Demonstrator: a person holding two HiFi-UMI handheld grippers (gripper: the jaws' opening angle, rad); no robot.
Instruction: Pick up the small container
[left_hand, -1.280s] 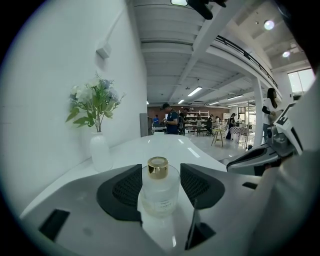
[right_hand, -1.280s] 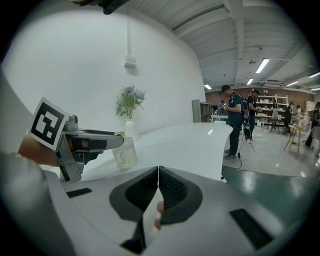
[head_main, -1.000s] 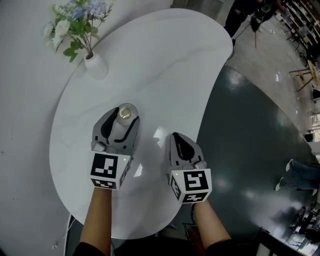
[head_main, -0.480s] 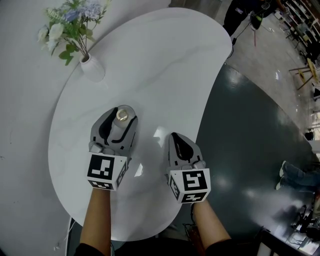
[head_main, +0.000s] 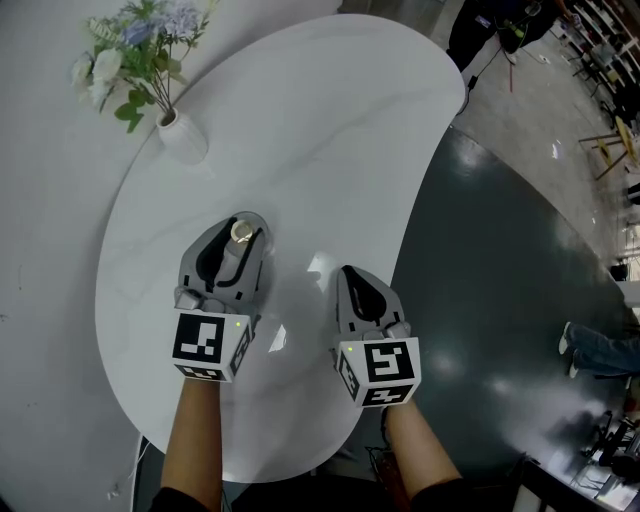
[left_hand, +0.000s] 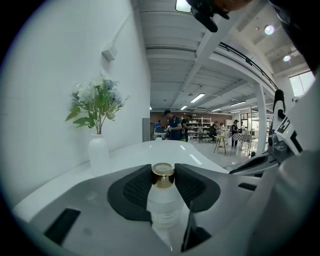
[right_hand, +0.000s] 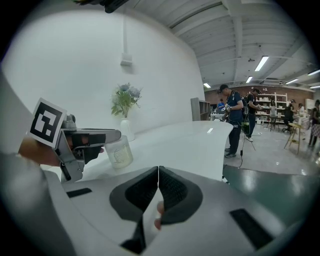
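Observation:
The small container (head_main: 241, 232), a clear bottle with a gold cap, stands upright on the white table (head_main: 330, 140). My left gripper (head_main: 242, 230) reaches around it, and its jaws are closing with the bottle between them. In the left gripper view the dark pads (left_hand: 132, 187) lie against both sides of the container (left_hand: 162, 202), with my left gripper (left_hand: 163, 170) level with the cap. My right gripper (head_main: 352, 272) rests to the right of it, shut and empty (right_hand: 158, 170). The right gripper view shows the container (right_hand: 119, 151) standing on the table.
A white vase of flowers (head_main: 183, 135) stands at the table's far left, beyond the bottle. The table's curved right edge drops to a dark floor (head_main: 500, 260). People stand far off in the hall (right_hand: 231, 117).
The left gripper's jaws have drawn in around the bottle, from wide apart to close against its sides. The right gripper has stayed where it was.

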